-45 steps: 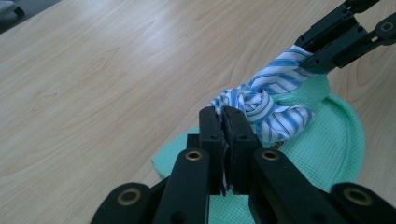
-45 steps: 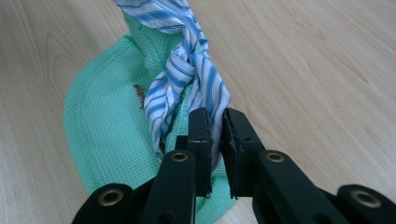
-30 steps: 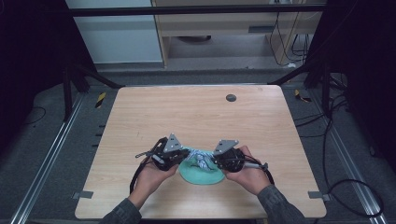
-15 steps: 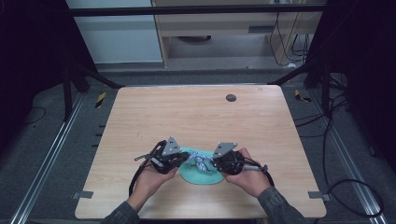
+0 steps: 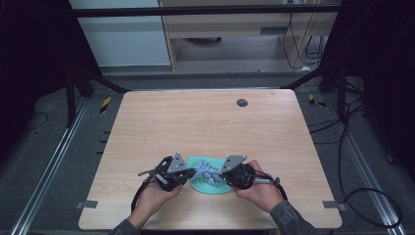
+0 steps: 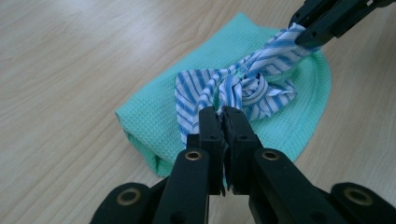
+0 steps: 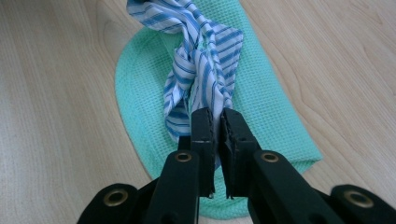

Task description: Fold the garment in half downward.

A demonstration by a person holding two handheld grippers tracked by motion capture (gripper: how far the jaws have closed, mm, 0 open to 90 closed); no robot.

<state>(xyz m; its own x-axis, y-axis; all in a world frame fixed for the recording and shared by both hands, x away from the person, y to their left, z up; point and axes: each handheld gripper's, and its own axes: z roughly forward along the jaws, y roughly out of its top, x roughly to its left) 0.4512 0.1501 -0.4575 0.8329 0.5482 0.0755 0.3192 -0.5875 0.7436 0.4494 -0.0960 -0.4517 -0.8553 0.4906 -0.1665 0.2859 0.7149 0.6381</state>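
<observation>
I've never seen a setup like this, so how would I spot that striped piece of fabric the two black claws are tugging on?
Look at the near edge of the wooden table, between the person's two hands. A mint-green waffle cloth lies there, and the striped cloth sits on it, twisted into a knot. It is the only blue-and-white striped thing, each end pinched by a gripper.

Seen from the high view, the table (image 5: pixel 205 127) is evenly and softly lit from above, while the surroundings sink into near-black at both sides, and detail there is coarse and slightly soft. In the left gripper view, wood beyond the fingers (image 6: pixel 212 126) is bright with mild glare top right. The fingers (image 7: pixel 205 128) in the right gripper view are sharp; their black bases nearest the lens blur, with faint shadow beneath the cloth (image 7: pixel 201 60).
</observation>
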